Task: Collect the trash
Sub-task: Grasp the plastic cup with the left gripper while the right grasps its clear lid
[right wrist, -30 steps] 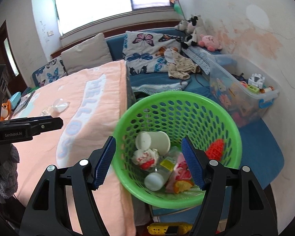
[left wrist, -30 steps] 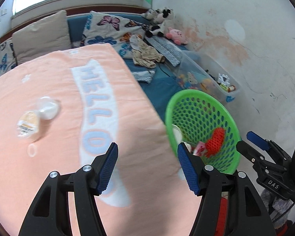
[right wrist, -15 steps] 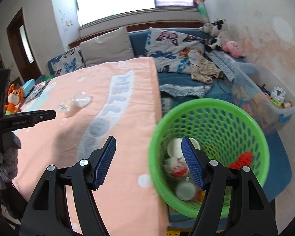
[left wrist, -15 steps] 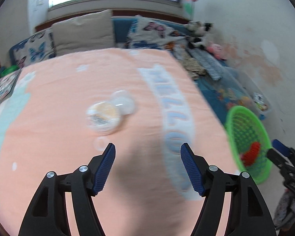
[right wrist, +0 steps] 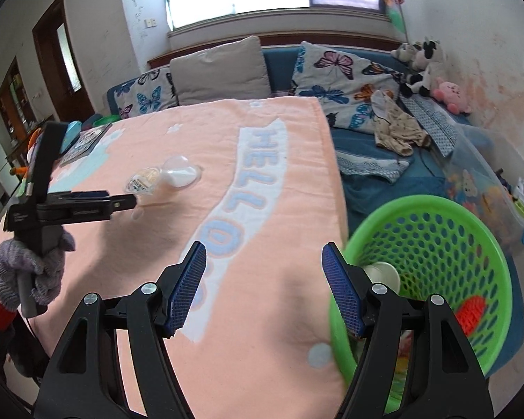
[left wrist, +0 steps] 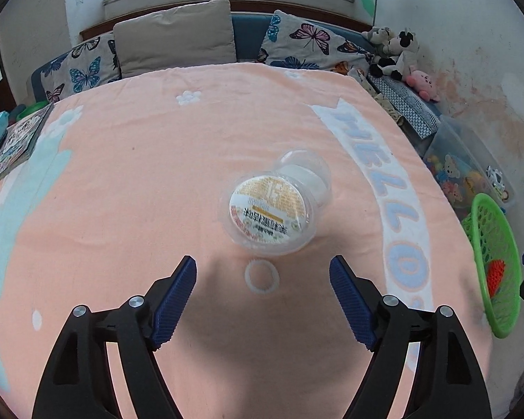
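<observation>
A clear plastic cup with a printed lid (left wrist: 269,217) lies on the pink blanket (left wrist: 157,181), with a second clear cup (left wrist: 305,173) touching it behind. My left gripper (left wrist: 262,279) is open and empty, just short of the cups. They also show in the right wrist view (right wrist: 143,182), beside the left gripper (right wrist: 122,204). My right gripper (right wrist: 263,279) is open and empty over the blanket's right edge. The green mesh basket (right wrist: 433,237) beside it holds a white cup and red netting.
A book (left wrist: 15,139) lies at the blanket's far left. Butterfly pillows (left wrist: 307,45), plush toys (left wrist: 394,52) and clothes (right wrist: 398,129) lie on the blue sofa. A clear toy bin (left wrist: 471,171) stands by the wall.
The left gripper has swung left from the basket to face the cups. The right gripper has shifted left, so the basket now sits at its right.
</observation>
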Motion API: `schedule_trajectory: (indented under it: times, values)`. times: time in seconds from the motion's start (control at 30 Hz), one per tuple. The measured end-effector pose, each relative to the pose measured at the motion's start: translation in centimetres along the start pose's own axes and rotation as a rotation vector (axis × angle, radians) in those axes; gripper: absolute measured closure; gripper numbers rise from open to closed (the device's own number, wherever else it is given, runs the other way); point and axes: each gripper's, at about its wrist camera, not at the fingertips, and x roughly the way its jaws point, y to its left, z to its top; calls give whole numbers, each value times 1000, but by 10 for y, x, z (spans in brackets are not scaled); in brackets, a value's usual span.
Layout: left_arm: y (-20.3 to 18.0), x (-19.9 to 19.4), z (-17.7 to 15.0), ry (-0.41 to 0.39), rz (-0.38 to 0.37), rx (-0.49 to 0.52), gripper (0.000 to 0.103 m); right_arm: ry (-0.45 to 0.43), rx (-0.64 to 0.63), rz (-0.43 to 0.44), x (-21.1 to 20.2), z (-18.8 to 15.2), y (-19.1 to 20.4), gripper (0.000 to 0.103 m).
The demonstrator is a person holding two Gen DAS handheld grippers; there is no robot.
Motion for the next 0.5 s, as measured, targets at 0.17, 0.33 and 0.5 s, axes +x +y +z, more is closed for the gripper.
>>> schedule_trajectory:
  times: [0.17,0.33,0.5]
  values:
    - [0,15,9,20,-18,22,27,17,-14,12,15,5,6,34]
    - [0,25,14,24,-36,30,28,37,-12,30,29,9,9,34]
    - [3,30,17,15,-85,11,44,54,-22,35,42,14,12,34]
